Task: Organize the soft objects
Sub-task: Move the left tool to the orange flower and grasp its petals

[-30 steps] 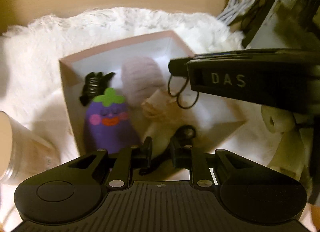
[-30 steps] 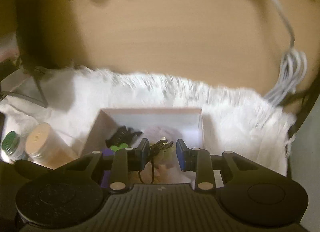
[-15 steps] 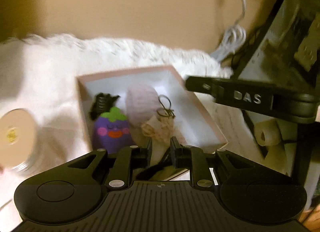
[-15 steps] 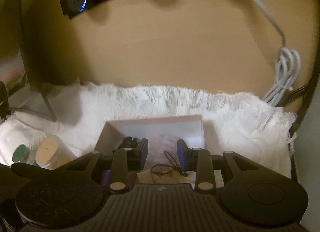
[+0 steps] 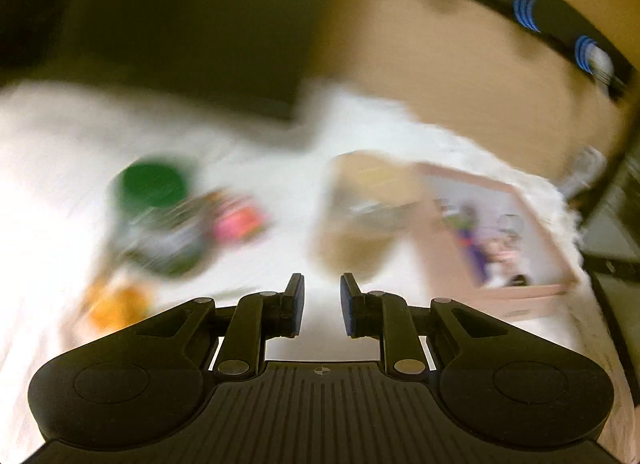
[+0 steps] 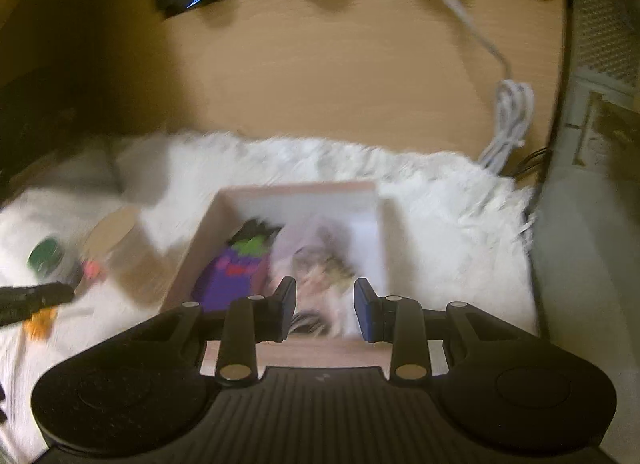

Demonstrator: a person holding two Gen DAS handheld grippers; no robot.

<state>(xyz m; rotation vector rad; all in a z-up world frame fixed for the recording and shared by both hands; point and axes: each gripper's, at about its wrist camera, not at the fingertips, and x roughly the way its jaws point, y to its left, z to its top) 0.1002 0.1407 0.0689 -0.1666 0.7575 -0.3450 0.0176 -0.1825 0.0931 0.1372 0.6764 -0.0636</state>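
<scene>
**Soft goods: box part-filled, loose items remaining outside**

**Left wrist view.**
- Left gripper [image 5: 322, 310]: jaws parted by a narrow gap, nothing between them; white fleecy mat [image 5: 280, 256] shows through the gap.
- Pink-rimmed box [image 5: 532, 296]: far right on the mat. A purple plush [image 5: 472, 252] and pale bundled items lie inside; motion blur prevents an item count.
- Tan-lidded tub [image 5: 360, 215]: just beside the box's left wall, outside it.
- Green-capped jar [image 5: 154, 207]: well left of the box, with a pink object [image 5: 238, 221] touching or just beside it; which, cannot be told.
- Orange object [image 5: 114, 306]: lower left on the mat, near the gripper body. Identity unreadable.
- Condition of view: heavily smeared throughout.

**Right wrist view.**
- Right gripper [image 6: 325, 314]: jaws moderately wide apart, holding nothing, poised over the near end of the box [image 6: 380, 223].
- Contents: purple plush [image 6: 232, 276] with green top at left; dark clip-like piece [image 6: 256, 227] behind it; lilac rounded item [image 6: 308, 236] and a pale, mottled bundle [image 6: 324, 268] at centre. A dark looped item at the near wall is partly hidden by the fingers.
- Outside, left: the tub [image 6: 116, 232], the jar [image 6: 46, 254], small pink and orange pieces.
- Left gripper's tip [image 6: 36, 298] enters at the left edge, cut off.

**Progress (judged).** Several soft items are boxed. The pink and orange pieces may be left, if they are soft; blur leaves that open.
</scene>
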